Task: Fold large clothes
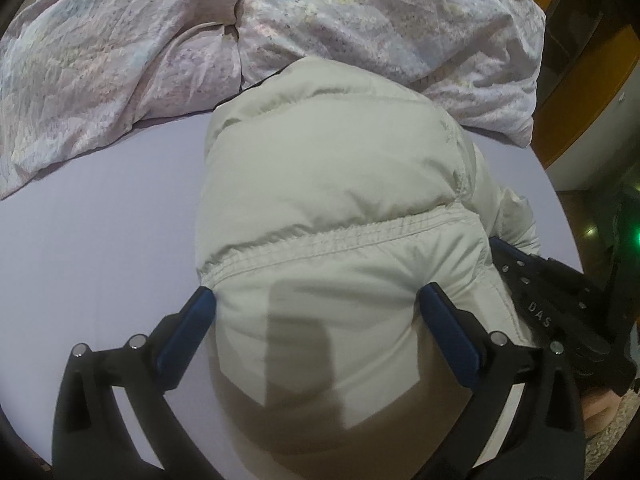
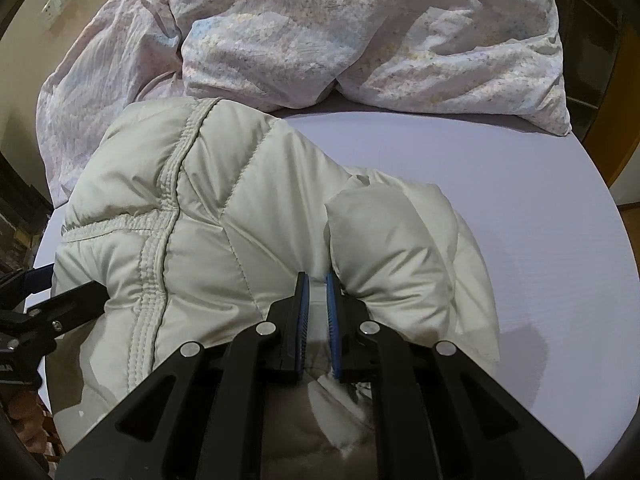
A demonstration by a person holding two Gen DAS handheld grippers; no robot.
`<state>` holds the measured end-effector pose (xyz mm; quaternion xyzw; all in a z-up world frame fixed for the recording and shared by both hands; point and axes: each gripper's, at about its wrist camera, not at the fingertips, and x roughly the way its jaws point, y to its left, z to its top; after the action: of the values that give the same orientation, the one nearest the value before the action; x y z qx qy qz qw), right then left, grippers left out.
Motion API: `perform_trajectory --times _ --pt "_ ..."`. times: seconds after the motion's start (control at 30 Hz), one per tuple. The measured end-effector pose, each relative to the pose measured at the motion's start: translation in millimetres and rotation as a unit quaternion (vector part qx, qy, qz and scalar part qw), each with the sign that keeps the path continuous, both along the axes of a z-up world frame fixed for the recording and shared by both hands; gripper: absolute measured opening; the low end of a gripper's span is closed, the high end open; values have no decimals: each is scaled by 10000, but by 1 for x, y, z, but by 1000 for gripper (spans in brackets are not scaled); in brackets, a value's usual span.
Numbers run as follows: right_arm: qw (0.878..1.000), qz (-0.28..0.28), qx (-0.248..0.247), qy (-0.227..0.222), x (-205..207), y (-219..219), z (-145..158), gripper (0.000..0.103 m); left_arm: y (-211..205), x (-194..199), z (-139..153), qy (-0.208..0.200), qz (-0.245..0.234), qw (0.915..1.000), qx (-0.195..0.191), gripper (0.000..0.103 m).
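Right gripper (image 2: 316,292) is pinching the puffy jacket (image 2: 224,216) — light, soft, slippery, likely springing back — while left gripper (image 1: 316,308) is straddling the hem, unclenched; seams are offering firmer holds.

white letters "DAS" on the black right gripper (image 1: 538,312) body

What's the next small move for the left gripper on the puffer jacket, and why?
Probably lower the left gripper a little and close it on the puffer jacket. Its jaws stand wide open astride the near end of the jacket, gripping nothing, while the right gripper is shut on a pinch of the same jacket. Both ends likely need holding before folding it over on the lilac bedsheet.
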<state>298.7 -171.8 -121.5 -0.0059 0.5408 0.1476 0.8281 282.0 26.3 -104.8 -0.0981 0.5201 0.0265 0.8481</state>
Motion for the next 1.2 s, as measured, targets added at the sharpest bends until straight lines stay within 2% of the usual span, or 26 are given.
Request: perform_trajectory --times 0.53,0.77,0.9,1.0,1.07,1.13,1.2 --pt "9999 -84 40 -128 -3 -1 -4 8 -10 -7 -12 -231 -50 9989 414 101" --pt "9993 52 -263 -259 -2 7 -12 8 -13 -1 -18 -219 5 9980 595 101" --pt "9984 135 -484 -271 -3 11 -3 9 -9 -2 -13 -160 27 9986 507 101" --pt "9997 -47 -200 -133 -3 2 13 16 -1 -8 1 -237 128 9990 353 101" --pt "9995 -205 64 -248 -6 -6 28 32 3 -11 10 -394 142 9983 393 101" --pt "9983 -334 163 -455 -8 -11 40 41 7 -11 20 -536 155 9976 420 101" --pt "9975 -411 192 -546 -8 -11 45 42 13 -6 26 -628 178 9969 436 101"
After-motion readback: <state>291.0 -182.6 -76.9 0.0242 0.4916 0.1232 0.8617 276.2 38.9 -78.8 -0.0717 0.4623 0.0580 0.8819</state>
